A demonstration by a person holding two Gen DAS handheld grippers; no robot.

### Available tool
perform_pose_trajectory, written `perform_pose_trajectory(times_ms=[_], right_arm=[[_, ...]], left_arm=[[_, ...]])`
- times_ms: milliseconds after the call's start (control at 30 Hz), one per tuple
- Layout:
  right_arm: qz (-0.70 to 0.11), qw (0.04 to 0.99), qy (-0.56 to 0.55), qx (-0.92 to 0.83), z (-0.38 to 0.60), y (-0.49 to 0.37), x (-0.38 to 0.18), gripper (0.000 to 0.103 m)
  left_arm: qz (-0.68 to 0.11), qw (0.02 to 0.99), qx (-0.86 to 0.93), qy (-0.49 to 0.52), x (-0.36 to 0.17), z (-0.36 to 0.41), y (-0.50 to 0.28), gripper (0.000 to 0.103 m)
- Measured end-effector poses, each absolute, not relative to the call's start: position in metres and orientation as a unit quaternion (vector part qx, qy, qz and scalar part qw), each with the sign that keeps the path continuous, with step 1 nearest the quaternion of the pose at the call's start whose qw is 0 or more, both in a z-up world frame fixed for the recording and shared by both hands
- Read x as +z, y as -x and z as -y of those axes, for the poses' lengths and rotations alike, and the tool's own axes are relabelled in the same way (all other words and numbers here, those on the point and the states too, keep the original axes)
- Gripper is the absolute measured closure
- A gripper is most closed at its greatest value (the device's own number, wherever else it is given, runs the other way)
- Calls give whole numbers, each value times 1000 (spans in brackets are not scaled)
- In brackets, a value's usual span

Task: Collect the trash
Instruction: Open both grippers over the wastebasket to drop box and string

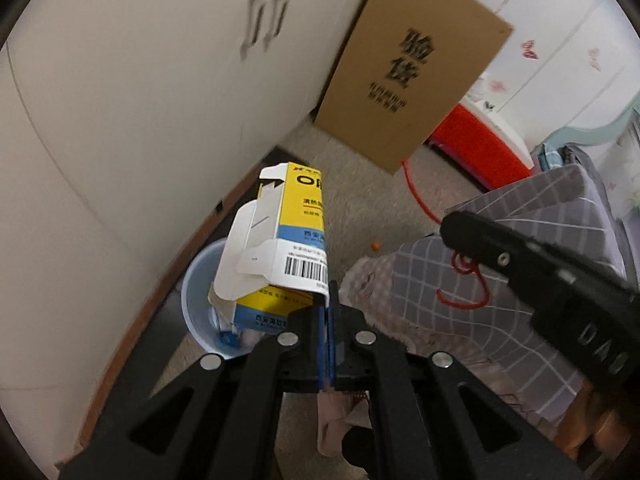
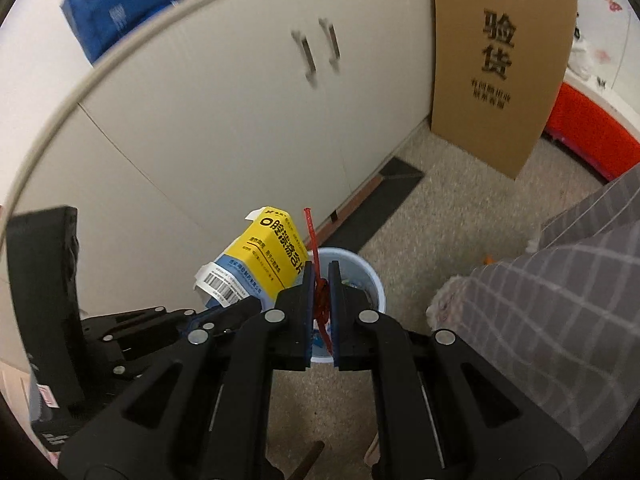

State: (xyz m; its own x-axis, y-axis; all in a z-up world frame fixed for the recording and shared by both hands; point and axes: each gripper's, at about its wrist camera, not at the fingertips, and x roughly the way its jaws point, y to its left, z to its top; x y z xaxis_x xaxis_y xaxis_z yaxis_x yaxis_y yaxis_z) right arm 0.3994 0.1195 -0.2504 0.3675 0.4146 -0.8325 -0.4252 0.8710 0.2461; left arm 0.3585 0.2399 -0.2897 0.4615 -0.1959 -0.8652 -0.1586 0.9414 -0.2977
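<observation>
Yellow carton (image 1: 288,240) is clamped in our left gripper (image 1: 328,320), red string (image 2: 320,300) in our right gripper (image 2: 320,308); below both, the bin (image 2: 360,272). Next we release them there.

1. The left gripper (image 1: 327,312), low centre, is clamped on a yellow and white carton (image 1: 280,248).
2. Below the carton stands a pale blue bin (image 1: 196,304).
3. At right, the right gripper (image 1: 452,232) carries red string (image 1: 464,280).
4. A brown cardboard sheet (image 1: 408,72) leans upper right.
</observation>
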Motion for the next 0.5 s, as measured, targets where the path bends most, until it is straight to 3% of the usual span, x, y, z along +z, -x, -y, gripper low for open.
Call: perform_pose_trajectory(times_ms=[200,267,300,500], right_arm=[[-526,815,3,244,-131,-408,-291,96],[-533,811,0,242,-133,-410,-300,96],[-538,808,-1,242,-134,-412,-306,96],[-550,801,-1,237,-136,-415,-324,96]], left_arm=[[-542,816,16,201,-332,-265,-372,98],[-550,805,28,221,-345,-276,-376,68],[-551,802,46,227,-352,-280,-377,44],[-558,800,61,214,-368,-285,-374,37]])
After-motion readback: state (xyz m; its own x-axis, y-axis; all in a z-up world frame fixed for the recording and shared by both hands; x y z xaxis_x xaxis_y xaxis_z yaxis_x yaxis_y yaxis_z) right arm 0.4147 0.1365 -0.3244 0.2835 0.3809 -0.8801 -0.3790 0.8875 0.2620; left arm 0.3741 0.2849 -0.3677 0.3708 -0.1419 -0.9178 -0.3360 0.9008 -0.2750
